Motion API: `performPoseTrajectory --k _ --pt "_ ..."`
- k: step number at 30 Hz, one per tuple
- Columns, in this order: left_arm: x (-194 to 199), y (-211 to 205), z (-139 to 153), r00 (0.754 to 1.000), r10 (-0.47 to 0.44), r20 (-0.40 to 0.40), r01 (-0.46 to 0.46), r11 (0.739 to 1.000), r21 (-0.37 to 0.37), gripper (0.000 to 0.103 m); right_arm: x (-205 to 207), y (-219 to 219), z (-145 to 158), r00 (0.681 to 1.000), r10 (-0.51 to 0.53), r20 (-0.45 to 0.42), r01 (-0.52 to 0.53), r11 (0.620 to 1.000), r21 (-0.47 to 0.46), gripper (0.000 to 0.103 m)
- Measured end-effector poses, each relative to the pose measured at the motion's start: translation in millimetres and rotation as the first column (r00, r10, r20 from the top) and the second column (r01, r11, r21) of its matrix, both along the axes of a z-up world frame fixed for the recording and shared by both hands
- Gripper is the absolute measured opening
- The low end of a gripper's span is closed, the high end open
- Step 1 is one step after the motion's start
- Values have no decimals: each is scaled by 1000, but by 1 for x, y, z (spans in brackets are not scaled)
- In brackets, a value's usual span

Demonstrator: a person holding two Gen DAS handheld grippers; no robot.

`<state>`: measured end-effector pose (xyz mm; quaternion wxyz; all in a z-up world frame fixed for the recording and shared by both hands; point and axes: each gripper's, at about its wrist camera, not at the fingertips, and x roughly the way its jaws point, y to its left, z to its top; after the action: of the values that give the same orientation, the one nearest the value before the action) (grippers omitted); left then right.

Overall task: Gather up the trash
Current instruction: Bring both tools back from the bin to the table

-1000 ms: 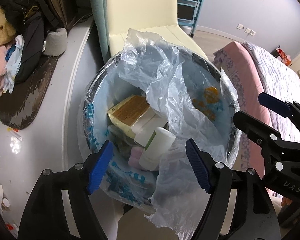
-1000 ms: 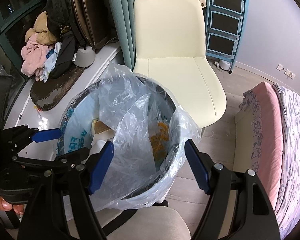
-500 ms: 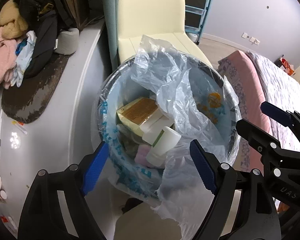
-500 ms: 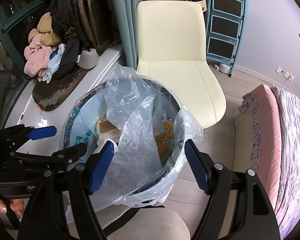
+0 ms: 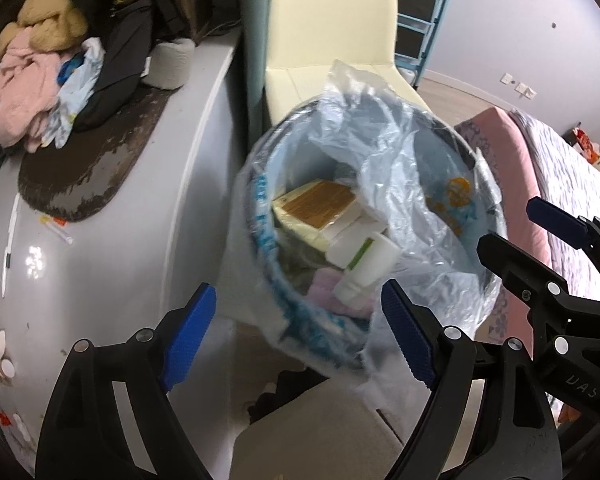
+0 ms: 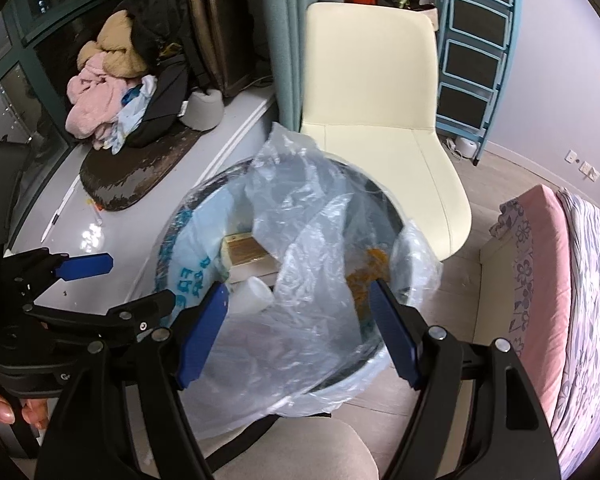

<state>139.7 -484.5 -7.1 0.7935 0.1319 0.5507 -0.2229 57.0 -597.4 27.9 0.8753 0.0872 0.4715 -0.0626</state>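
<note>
A round trash bin point(image 5: 260, 216) lined with a clear plastic bag point(image 5: 380, 160) stands below both grippers. Inside lie a yellow box with a brown label point(image 5: 316, 200), a white bottle with a green stripe point(image 5: 364, 260) and something pink point(image 5: 324, 288). My left gripper point(image 5: 296, 300) hovers over the bin's near rim, jaws wide, nothing between its pads. My right gripper point(image 6: 298, 292) hangs open above the crumpled bag point(image 6: 308, 220), touching nothing. The right gripper point(image 5: 540, 232) also shows at the right of the left wrist view, and a left fingertip point(image 6: 88, 266) at the left of the right wrist view.
A cream chair point(image 6: 372, 120) stands behind the bin. At the left, a white ledge point(image 5: 100, 260) carries a dark mat point(image 5: 88, 172) and a clothes pile point(image 5: 28, 80). A bed point(image 6: 560, 280) lies to the right, a grey cushion point(image 6: 300, 452) below, and a hand point(image 6: 4, 400) holds the left gripper.
The bin has slid rightward in both views as both grippers drew sideways away from it. The left jaws have spread a little wider. The trash in the bin has not moved.
</note>
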Motion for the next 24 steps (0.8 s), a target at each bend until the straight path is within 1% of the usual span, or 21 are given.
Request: performPoseTrajectory --k 4,13,24 --pt "0 19 3 999 31 11 -31 1000 -3 82 3 15 2 999 32 16 -32 999 -5 70" --pt "1 80 1 991 134 -7 -134 991 -12 82 19 67 3 990 139 17 -139 990 -12 70" --pt "-4 154 -2 965 262 -34 -263 965 -26 82 30 134 3 964 265 3 -265 964 -23 70"
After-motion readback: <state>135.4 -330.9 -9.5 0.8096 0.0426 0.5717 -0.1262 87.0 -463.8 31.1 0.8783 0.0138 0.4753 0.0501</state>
